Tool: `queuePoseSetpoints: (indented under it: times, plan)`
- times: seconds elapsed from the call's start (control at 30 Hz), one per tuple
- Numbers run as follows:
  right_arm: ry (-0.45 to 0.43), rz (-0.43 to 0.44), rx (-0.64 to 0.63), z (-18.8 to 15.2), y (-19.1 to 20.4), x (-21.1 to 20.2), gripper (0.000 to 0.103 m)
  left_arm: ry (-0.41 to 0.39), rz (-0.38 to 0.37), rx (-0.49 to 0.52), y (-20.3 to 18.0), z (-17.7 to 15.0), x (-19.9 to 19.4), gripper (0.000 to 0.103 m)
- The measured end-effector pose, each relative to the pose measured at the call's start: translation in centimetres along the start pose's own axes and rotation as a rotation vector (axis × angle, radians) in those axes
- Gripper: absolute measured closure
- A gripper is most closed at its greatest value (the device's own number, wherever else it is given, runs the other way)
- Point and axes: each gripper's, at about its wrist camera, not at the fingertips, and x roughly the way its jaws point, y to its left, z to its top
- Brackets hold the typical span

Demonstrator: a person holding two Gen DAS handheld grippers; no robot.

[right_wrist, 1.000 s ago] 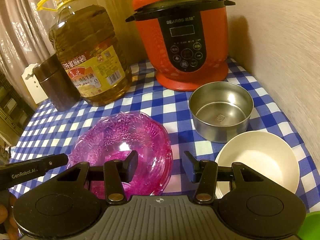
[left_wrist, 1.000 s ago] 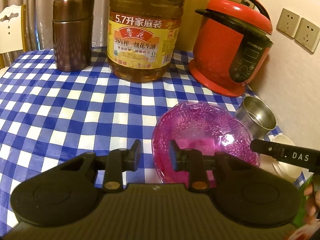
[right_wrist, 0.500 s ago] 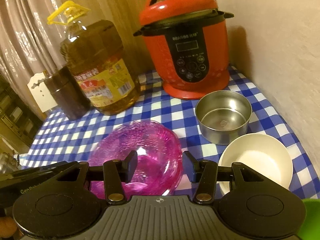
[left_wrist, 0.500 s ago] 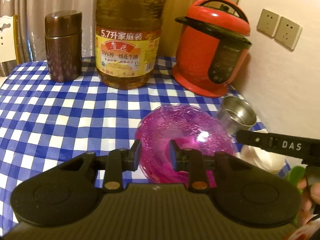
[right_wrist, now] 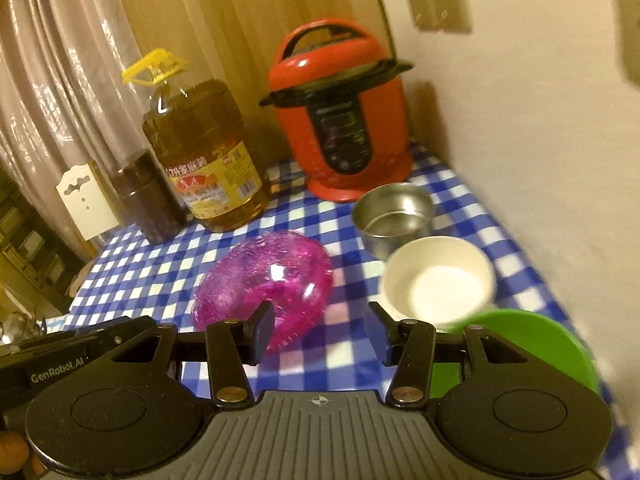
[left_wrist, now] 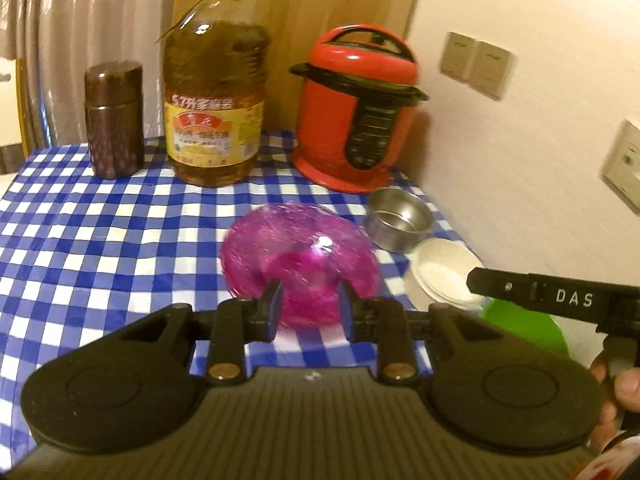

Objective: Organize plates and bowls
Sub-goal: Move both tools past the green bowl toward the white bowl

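My left gripper (left_wrist: 309,307) hovers above the checked tabletop (left_wrist: 100,240), fingers narrowly apart and empty; my right gripper (right_wrist: 319,327) has its fingers wider apart, also empty. The pink glass bowl (right_wrist: 266,284) sits mid-table, with the steel bowl (right_wrist: 394,216), white bowl (right_wrist: 438,278) and green bowl (right_wrist: 532,344) lined along the wall side.

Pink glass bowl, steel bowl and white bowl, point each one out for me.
pink glass bowl (right_wrist: 260,280): right wrist view, on its patterned inside.
steel bowl (right_wrist: 394,214): right wrist view, on its inner wall.
white bowl (right_wrist: 440,284): right wrist view, on its inside bottom.
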Motion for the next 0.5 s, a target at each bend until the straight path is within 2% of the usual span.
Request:
queuePoseSetpoints:
  times: [0.13,0.27,0.5]
  plan:
    - [-0.001,-0.067,-0.006,-1.6,-0.8,-4.1,0.053,0.009,-0.018,0.002,-2.1,-2.0,-2.7,0.077]
    - [0.036,-0.127,-0.016,-3.2,-1.6,-7.5,0.053,0.045,-0.032,0.008,-4.1,-4.3,-4.7,0.077]
    - [0.086,-0.177,-0.025,-6.1,-3.0,-12.1,0.053,0.094,-0.065,-0.005,-6.6,-7.2,-7.2,0.076]
